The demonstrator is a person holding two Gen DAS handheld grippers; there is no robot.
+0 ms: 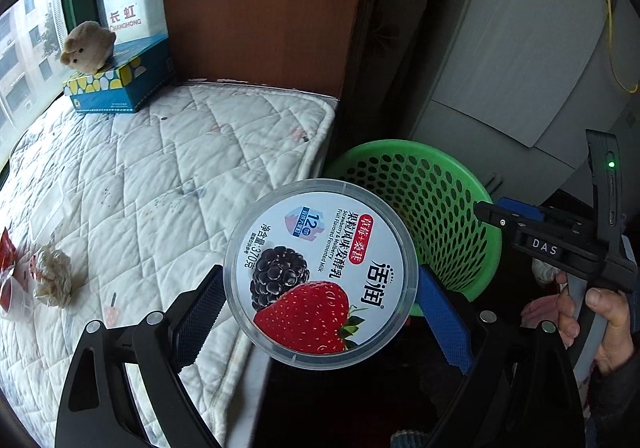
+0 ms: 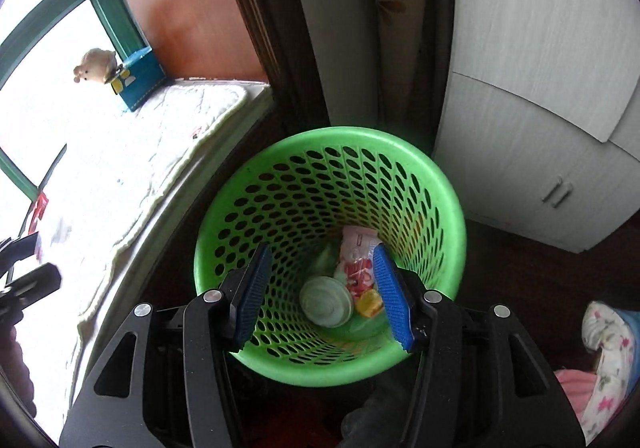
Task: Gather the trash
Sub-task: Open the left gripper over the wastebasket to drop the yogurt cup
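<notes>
L gripper [image 1: 320,312] is clamped on a yogurt tub [image 1: 320,268], one pad on either side of its clear wall, lid facing the camera. The tub hangs over the gap between the mattress [image 1: 168,175] edge and the green basket [image 1: 436,203], whose rim it partly covers, so it isn't above the opening yet.

R gripper [image 2: 320,288] sits over the basket [image 2: 452,207] mouth, jaws partly apart w/ nothing between the pads. In the bottom lie a round lid-like disc [image 2: 326,306], a pink-red wrapper [image 2: 356,260] and a yellow scrap [image 2: 370,304].

Step in hand, as I judge it: carry-to-bin for the tub, w/ the R side apparently done dropping its piece. Next move calls for clearing the R gripper out of the way (both can't share that opening), bringing the tub over the middle of the rim, then spreading the jaws. The tub is wide vs. the basket mouth, so centring matters or it may catch the rim.

More trash waits on the mattress: a crumpled tissue [image 1: 52,280] and a red wrapper [image 1: 8,272] at far left, the latter cut off by the frame.

Hard to make out:
- what the disc really is, and what's under it
- the mattress in the R view, blown out by window light
- whether the tub is empty or full, since the lid hides the inside.
</notes>
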